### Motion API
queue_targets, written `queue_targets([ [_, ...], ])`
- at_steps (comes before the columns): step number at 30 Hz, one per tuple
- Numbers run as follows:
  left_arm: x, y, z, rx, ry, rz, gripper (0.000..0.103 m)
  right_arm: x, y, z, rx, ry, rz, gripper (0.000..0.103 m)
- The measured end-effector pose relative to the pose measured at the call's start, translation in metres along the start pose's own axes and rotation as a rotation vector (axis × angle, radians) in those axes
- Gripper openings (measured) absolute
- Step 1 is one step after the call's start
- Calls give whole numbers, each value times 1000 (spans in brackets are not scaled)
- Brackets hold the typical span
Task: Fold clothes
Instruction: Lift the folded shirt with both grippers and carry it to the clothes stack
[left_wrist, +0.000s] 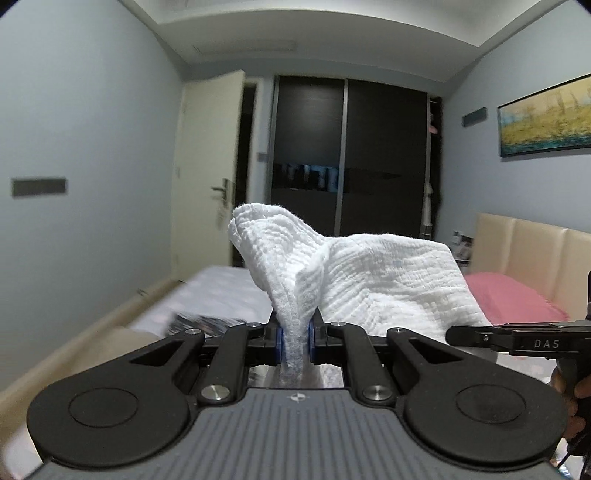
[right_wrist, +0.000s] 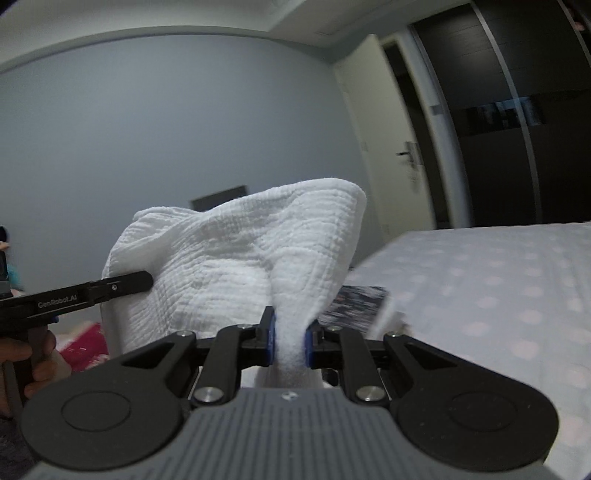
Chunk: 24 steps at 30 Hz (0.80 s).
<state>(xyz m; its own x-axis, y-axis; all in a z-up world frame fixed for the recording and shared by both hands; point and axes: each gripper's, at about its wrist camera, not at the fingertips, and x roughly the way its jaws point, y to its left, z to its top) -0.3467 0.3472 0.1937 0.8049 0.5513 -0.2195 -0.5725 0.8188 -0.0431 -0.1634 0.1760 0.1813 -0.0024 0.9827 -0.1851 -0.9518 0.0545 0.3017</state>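
A white crinkled garment hangs in the air above the bed, stretched between both grippers. In the left wrist view my left gripper is shut on a bunched edge of it, the cloth pinched between the blue pads. My right gripper shows at the right edge of that view, side-on, held by a hand. In the right wrist view my right gripper is shut on another bunched part of the white garment. The left gripper reaches in from the left there, beside the cloth.
A bed with a dotted white sheet lies below, with a dark patterned item on it. A pink pillow and a beige headboard lie to the right. A dark wardrobe and a cream door stand beyond.
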Motion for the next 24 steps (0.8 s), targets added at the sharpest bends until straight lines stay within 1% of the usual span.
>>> queue_targets([
  [2, -10, 13, 13, 23, -11, 43, 11, -1, -8, -3, 3, 8, 38, 17],
  [4, -17, 23, 22, 38, -16, 84, 11, 6, -11, -5, 19, 25, 69, 17],
  [6, -18, 33, 27, 45, -10, 118, 11, 27, -9, -3, 47, 47, 98, 17],
  [8, -17, 42, 31, 56, 8, 147, 11, 49, -15, -1, 71, 68, 121, 17],
  [12, -3, 62, 30, 67, 67, 183, 11, 85, -12, -3, 101, 119, 148, 17],
  [15, 17, 79, 20, 56, 122, 197, 11, 113, -16, -12, 127, 178, 146, 17],
  [18, 42, 96, 3, 49, 187, 193, 10, 147, -23, -25, 140, 241, 112, 16],
  [21, 80, 110, -17, 13, 260, 187, 11, 175, -27, -39, 131, 290, 67, 16],
  [24, 118, 118, -30, -14, 308, 174, 11, 207, -33, -45, 122, 325, 31, 16],
])
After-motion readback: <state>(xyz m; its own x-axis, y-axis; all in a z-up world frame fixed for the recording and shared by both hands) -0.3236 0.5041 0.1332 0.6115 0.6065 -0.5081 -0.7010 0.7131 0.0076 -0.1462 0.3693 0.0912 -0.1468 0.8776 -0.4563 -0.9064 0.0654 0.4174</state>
